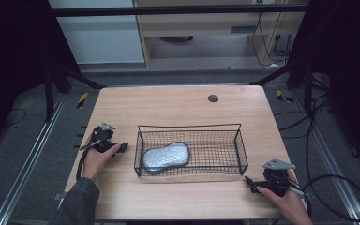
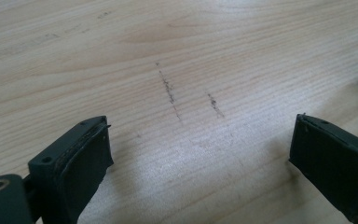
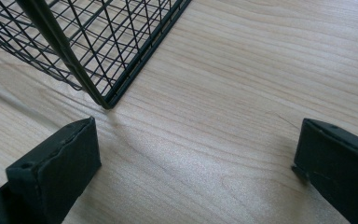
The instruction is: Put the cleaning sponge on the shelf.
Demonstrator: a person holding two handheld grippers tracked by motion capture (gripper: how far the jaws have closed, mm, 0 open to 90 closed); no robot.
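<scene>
Grippers [image 1: 122, 147] flank basket [image 1: 234, 127]; sponge [image 1: 166, 156] lies lengthwise.

Evenly lit from overhead; tabletop [image 1: 178, 108] bright, surroundings at left and right edges sunk in near-black. Soft, short shadows under the wire basket [image 1: 236, 140]. Coarse, slightly soft in the high view. Pale sheen on the wood between the jaws in both gripper views. Sharp grain farther out, near jaws slightly blurred.
</scene>
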